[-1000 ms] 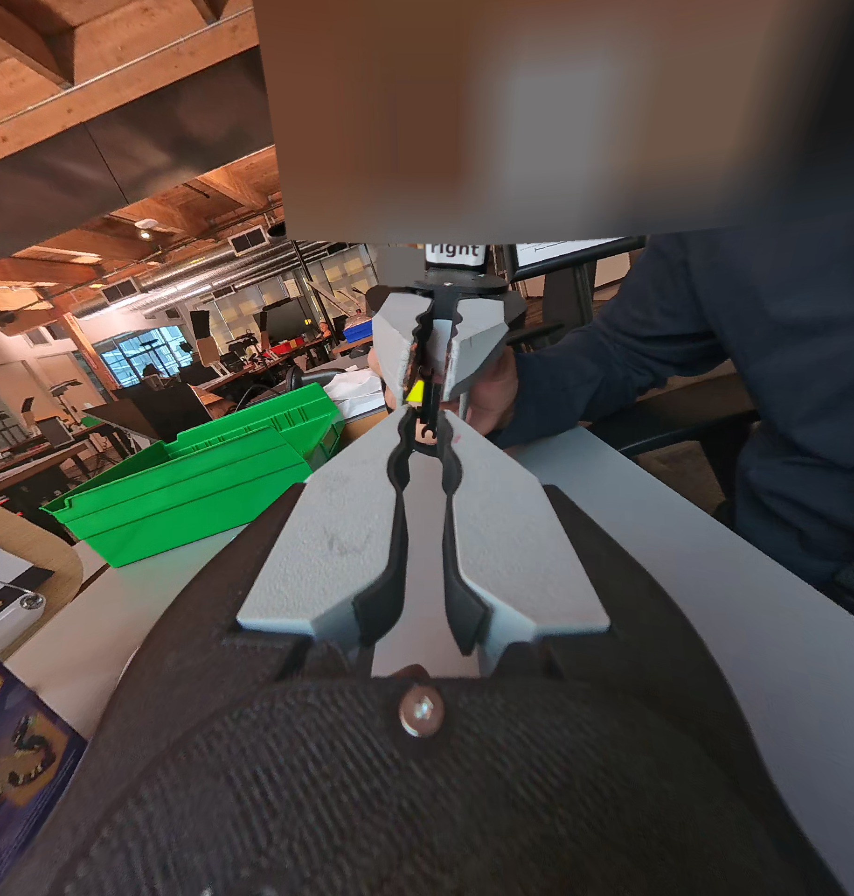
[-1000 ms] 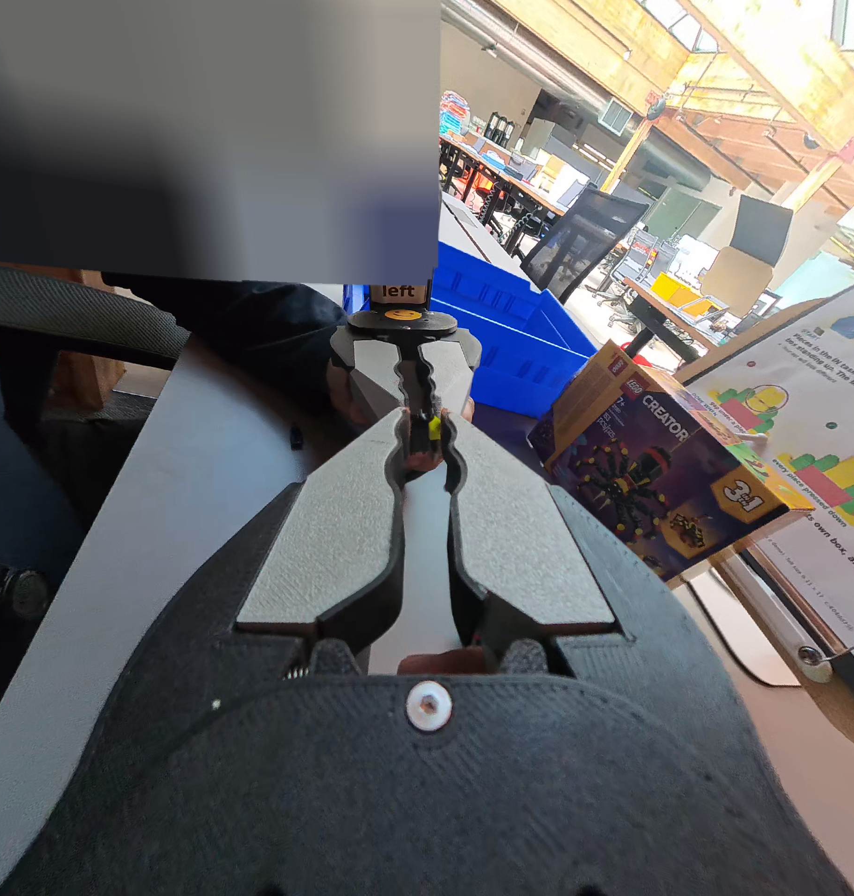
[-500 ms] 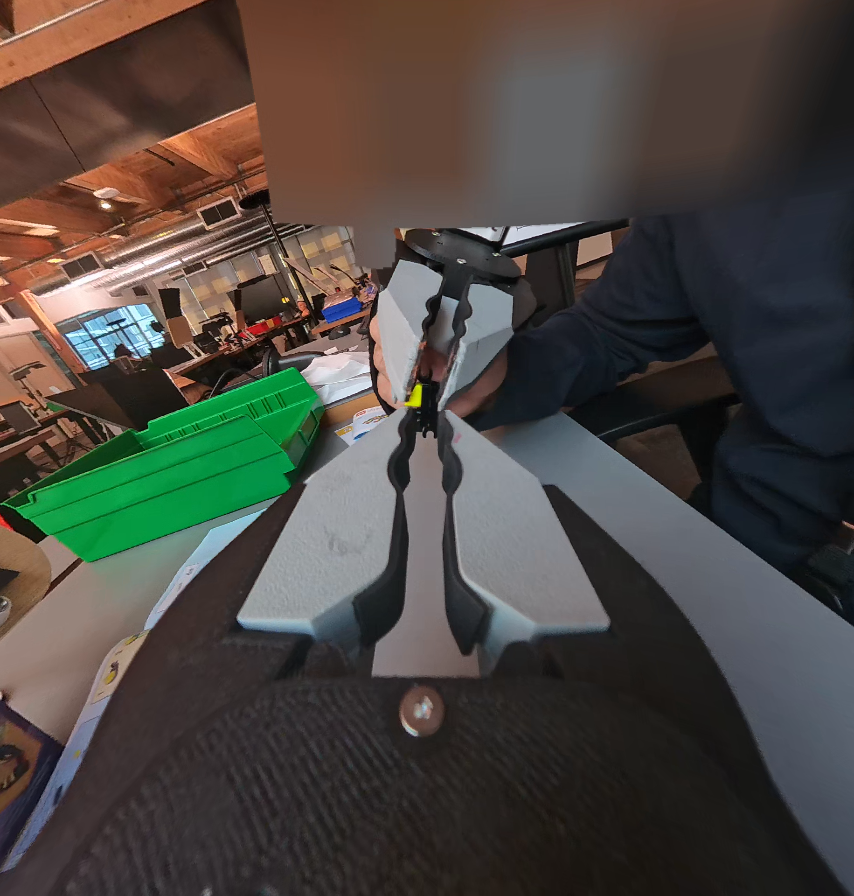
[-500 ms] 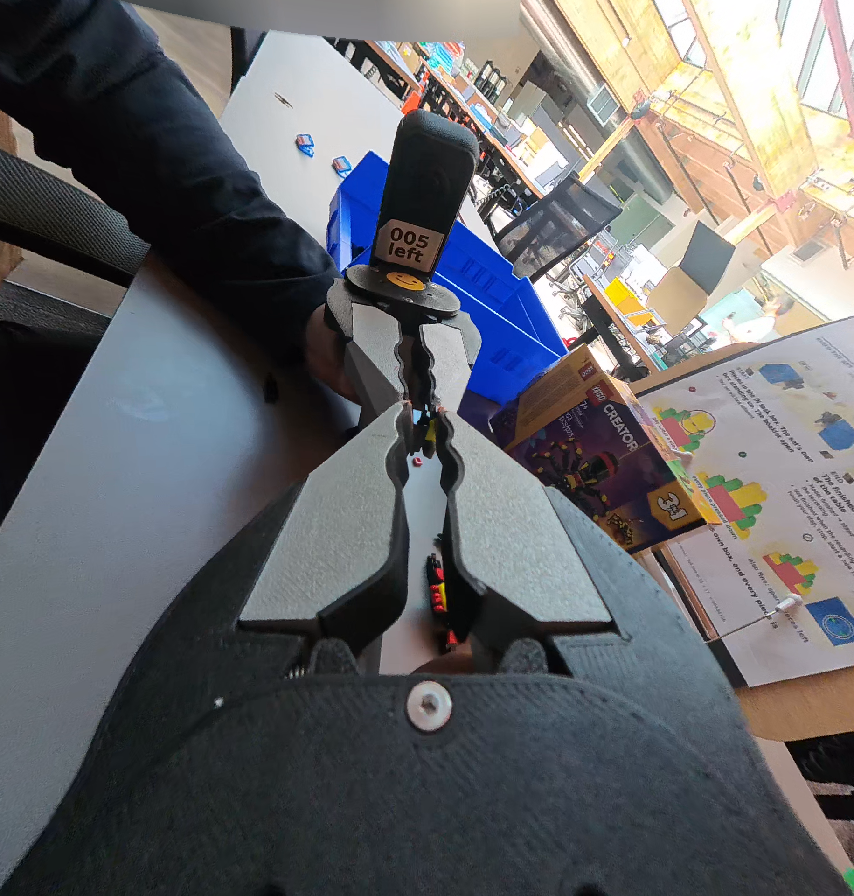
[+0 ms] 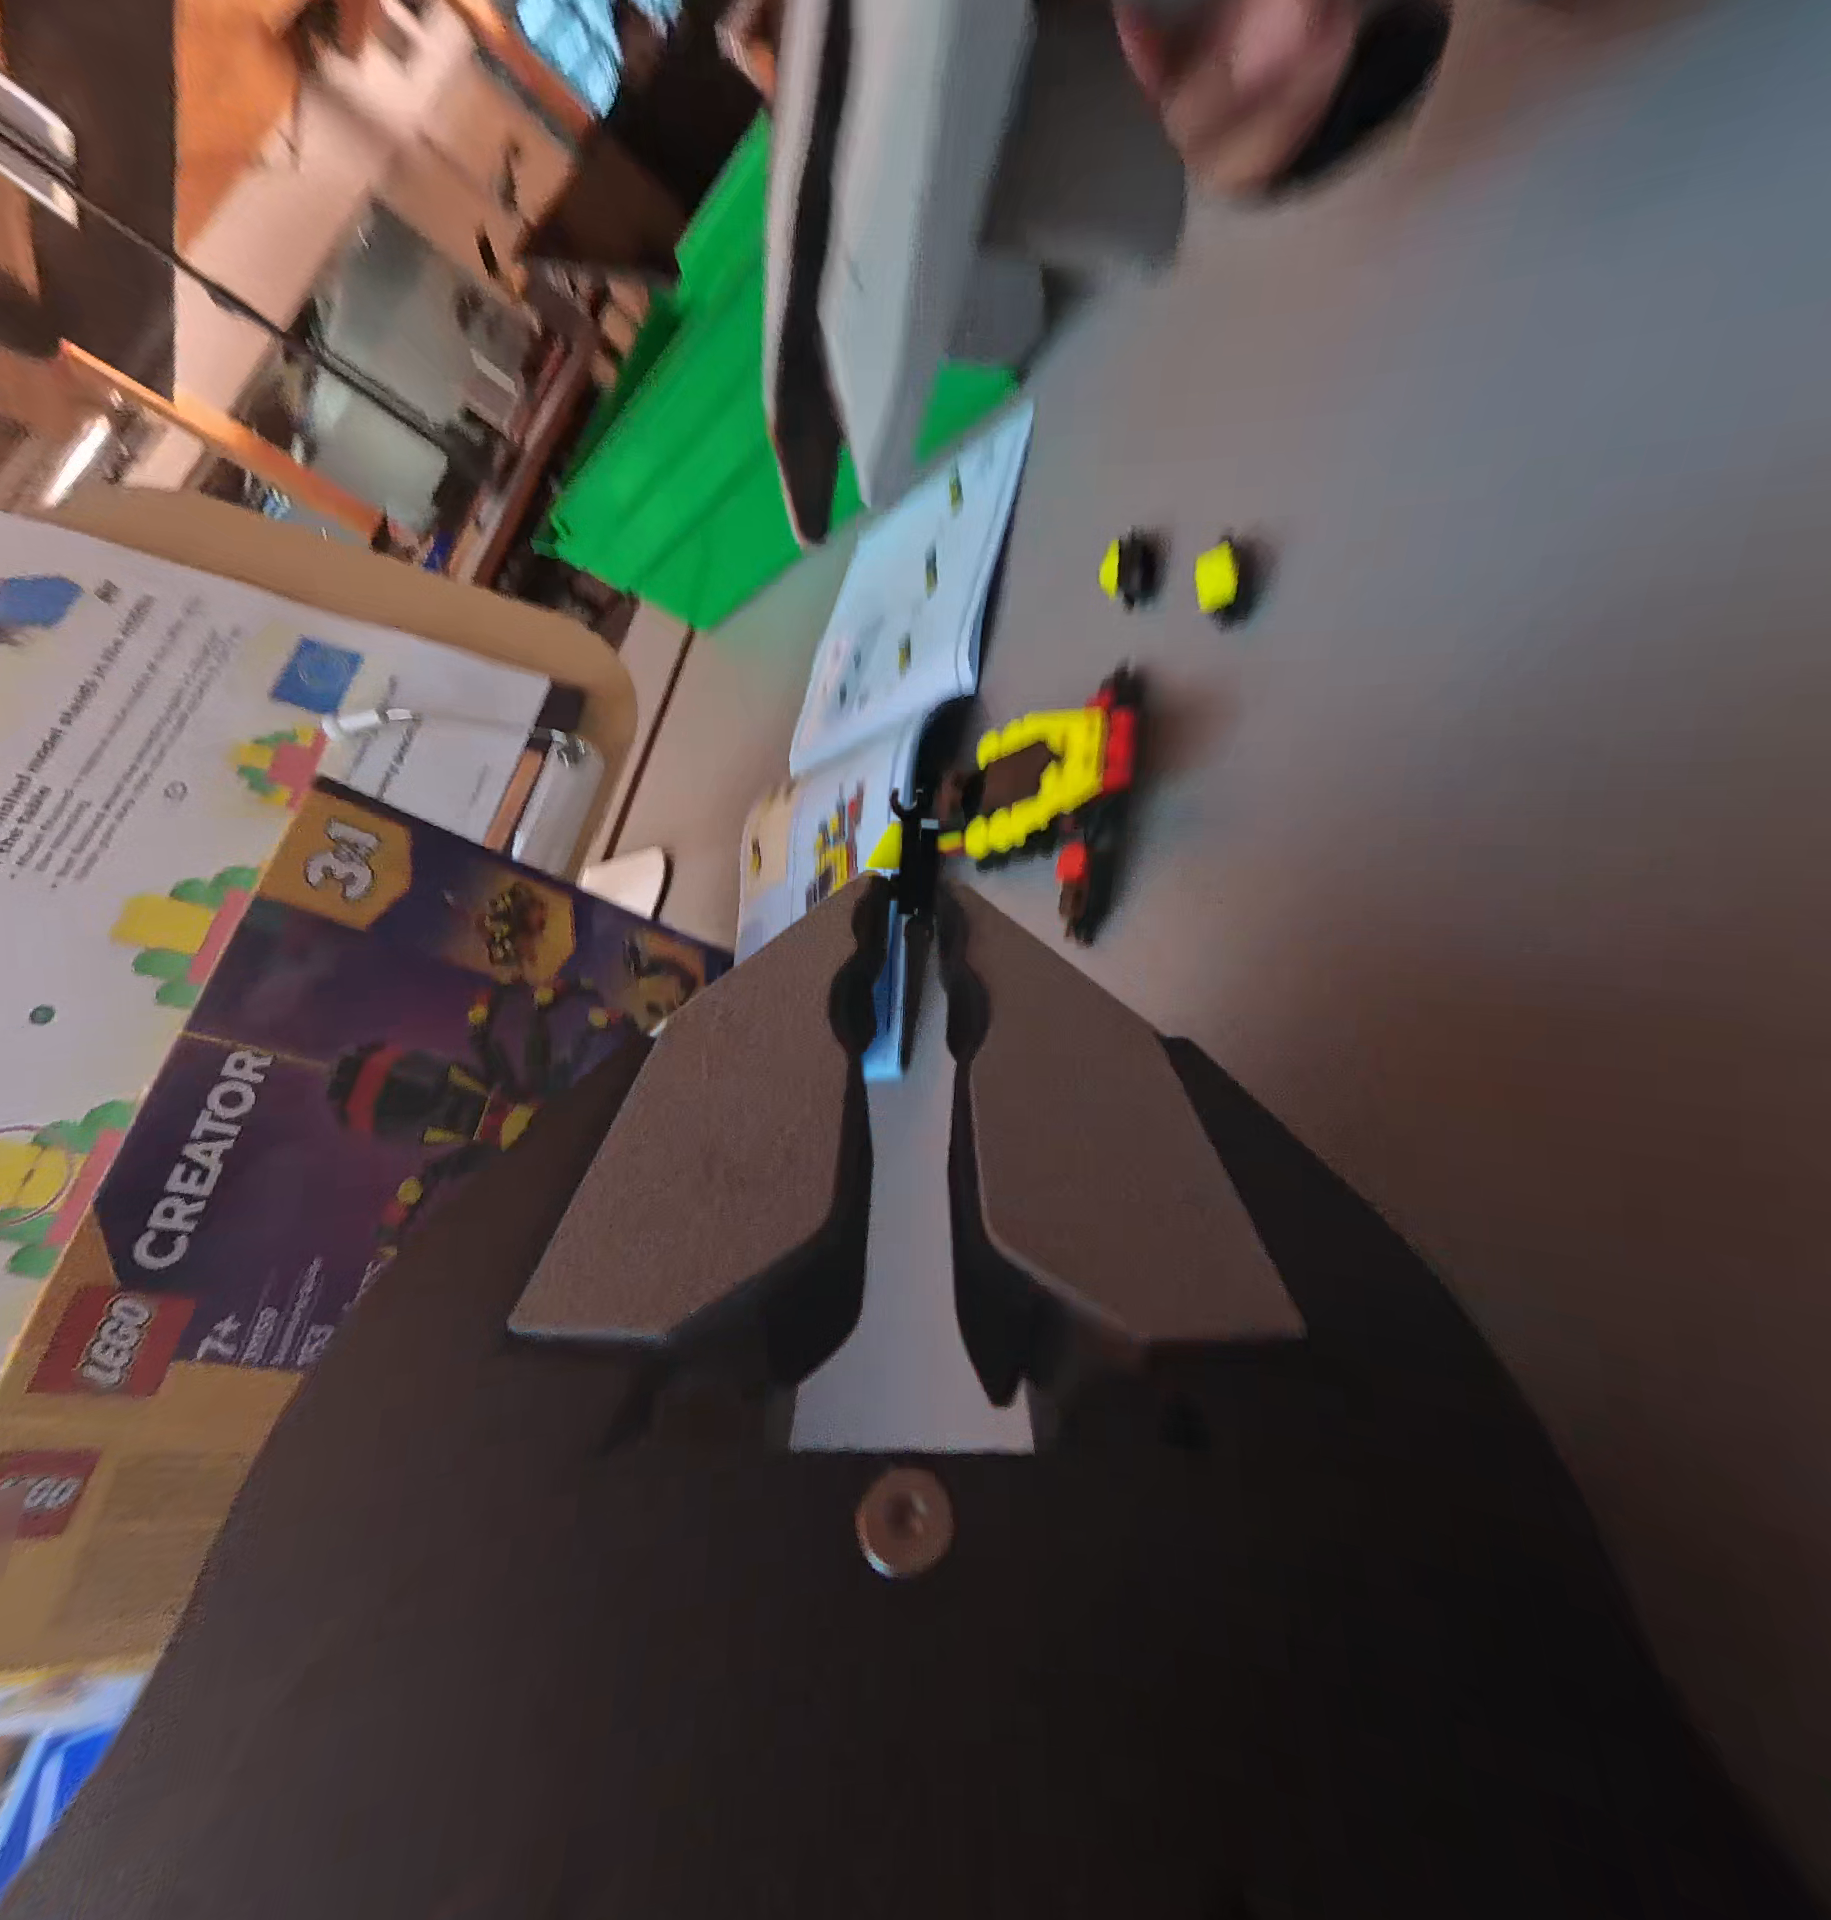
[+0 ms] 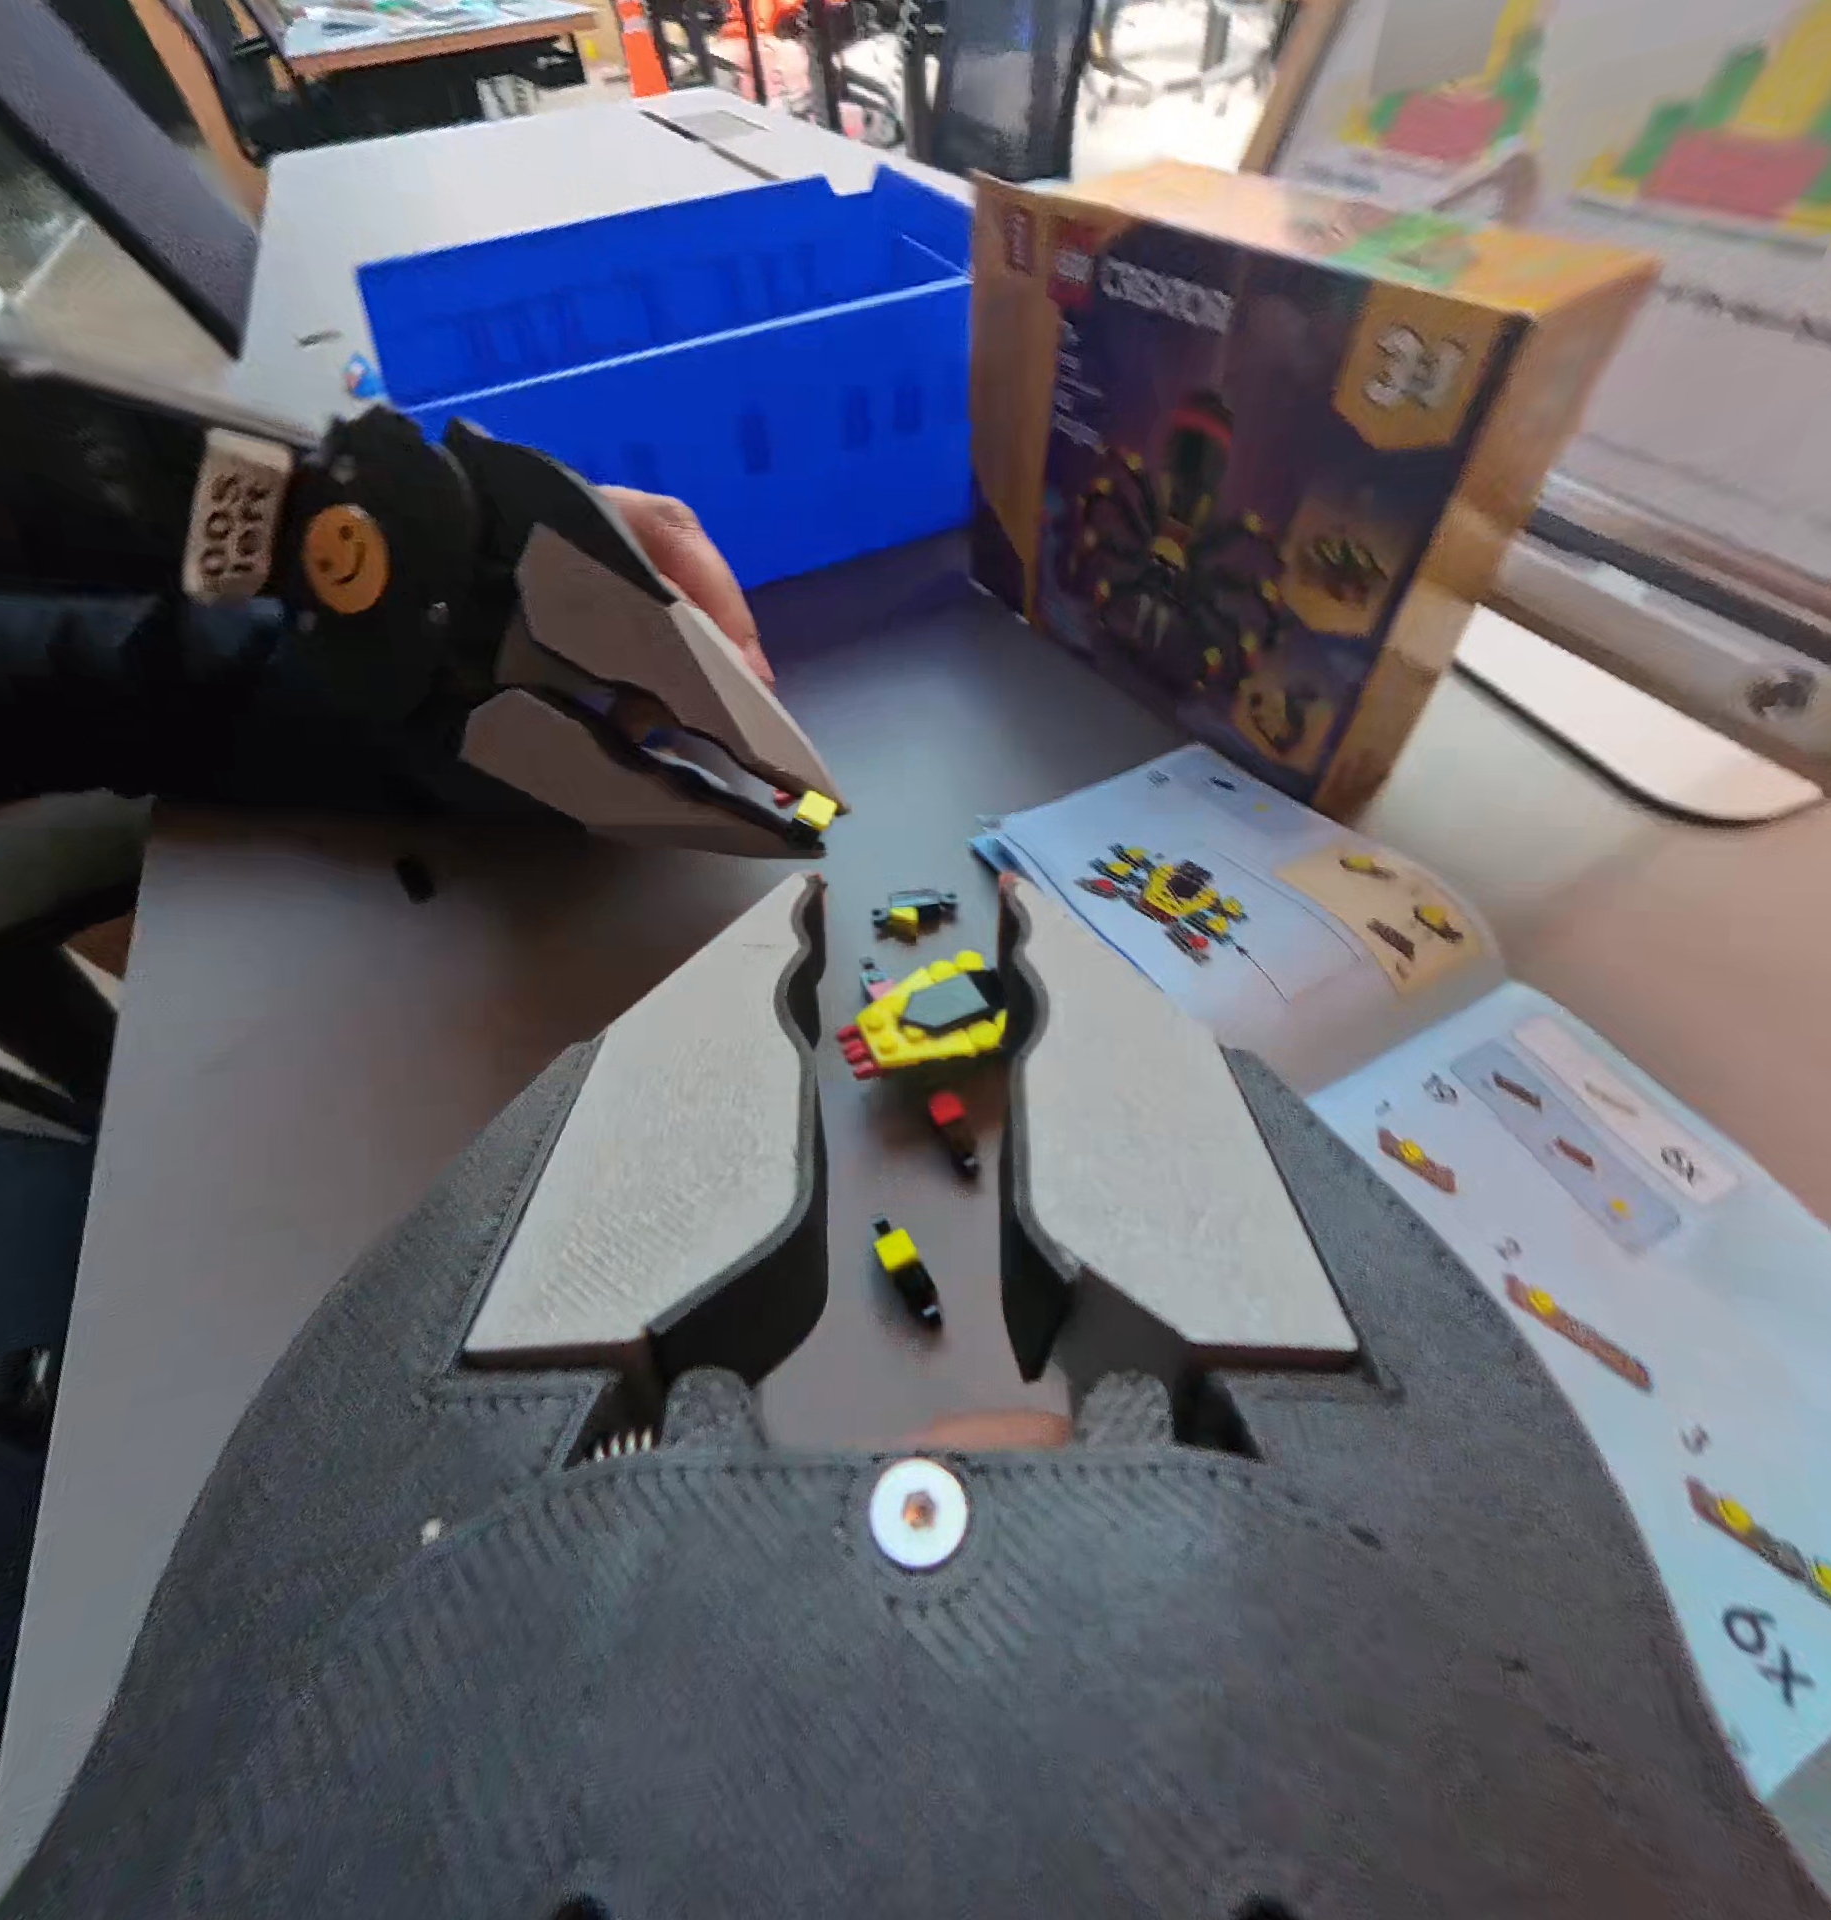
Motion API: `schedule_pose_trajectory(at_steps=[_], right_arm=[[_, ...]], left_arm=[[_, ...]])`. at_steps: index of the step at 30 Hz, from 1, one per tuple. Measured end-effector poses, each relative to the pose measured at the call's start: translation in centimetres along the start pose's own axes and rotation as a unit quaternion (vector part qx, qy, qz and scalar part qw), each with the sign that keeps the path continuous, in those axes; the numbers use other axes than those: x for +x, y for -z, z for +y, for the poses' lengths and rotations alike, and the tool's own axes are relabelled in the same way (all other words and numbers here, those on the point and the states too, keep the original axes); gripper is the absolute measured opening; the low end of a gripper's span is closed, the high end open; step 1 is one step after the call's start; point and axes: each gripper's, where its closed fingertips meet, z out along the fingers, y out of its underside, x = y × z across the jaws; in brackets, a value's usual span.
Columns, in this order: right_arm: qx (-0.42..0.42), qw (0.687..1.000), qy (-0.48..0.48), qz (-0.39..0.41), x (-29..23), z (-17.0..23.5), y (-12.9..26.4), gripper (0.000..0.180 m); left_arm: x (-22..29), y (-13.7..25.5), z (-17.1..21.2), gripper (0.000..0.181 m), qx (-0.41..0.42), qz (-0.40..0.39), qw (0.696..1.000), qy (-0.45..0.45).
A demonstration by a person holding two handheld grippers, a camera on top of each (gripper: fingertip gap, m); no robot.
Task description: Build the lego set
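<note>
My left gripper (image 5: 916,906) is shut on a small black and yellow lego piece (image 5: 916,857) and holds it just above the table; it also shows in the right wrist view (image 6: 802,826) with the piece (image 6: 815,808) at its tips. The yellow, black and red lego body (image 6: 926,1023) lies on the table between the open, empty fingers of my right gripper (image 6: 911,894). The body also shows in the left wrist view (image 5: 1046,784). Loose small pieces lie near it (image 6: 911,914) (image 6: 906,1268), and two yellow ones lie farther off (image 5: 1129,566) (image 5: 1217,577).
The open instruction booklet (image 6: 1254,914) lies right of the body. The lego box (image 6: 1254,468) stands behind it, with a blue bin (image 6: 682,343) at the back. A green bin (image 5: 703,447) and a printed sheet on a board (image 5: 163,727) show in the left wrist view.
The two grippers have drawn apart and both views have swung down to the table. My right gripper has opened and is empty. My left gripper keeps the small piece.
</note>
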Motion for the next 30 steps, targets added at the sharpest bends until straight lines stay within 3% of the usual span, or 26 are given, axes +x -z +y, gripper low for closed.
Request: schedule_pose_trajectory(at_steps=[3, 6, 9, 15, 20, 24, 30], right_arm=[[0.004, 0.999, -0.039, 0.009, 2.0, 0.4, 0.5, 0.031], [0.005, 0.999, -0.037, 0.014, 2.7, 0.5, 0.8, 0.032], [-0.016, 1.0, 0.001, 0.025, 3.0, 1.1, 0.9, 0.032], [-0.131, 0.985, 0.098, -0.05, 1.0, 5.2, 1.4, 0.032], [-0.159, 0.979, 0.114, -0.05, 1.9, 6.8, 2.6, 0.032], [-0.15, 0.984, 0.089, -0.044, 3.0, 6.8, 3.4, 0.032], [-0.19, 0.976, 0.098, -0.044, 3.2, 8.9, 2.7, 0.037]], left_arm=[[0.5, -0.3, 2.0, 0.006, -0.072, -0.001, 0.996, -0.053], [0.8, -0.1, 2.3, 0.006, -0.093, 0.003, 0.993, -0.071], [1.9, 0.1, 2.1, 0.008, -0.098, 0.031, 0.993, -0.06], [3.4, 0.4, 2.8, 0.021, -0.127, 0.059, 0.988, -0.061], [3.6, 1.3, 2.1, 0.037, -0.109, 0.1, 0.989, 0.023], [2.2, 2.1, 3.4, 0.039, -0.126, 0.094, 0.986, 0.061], [1.8, 1.9, 3.7, 0.033, -0.111, 0.111, 0.969, 0.193]])
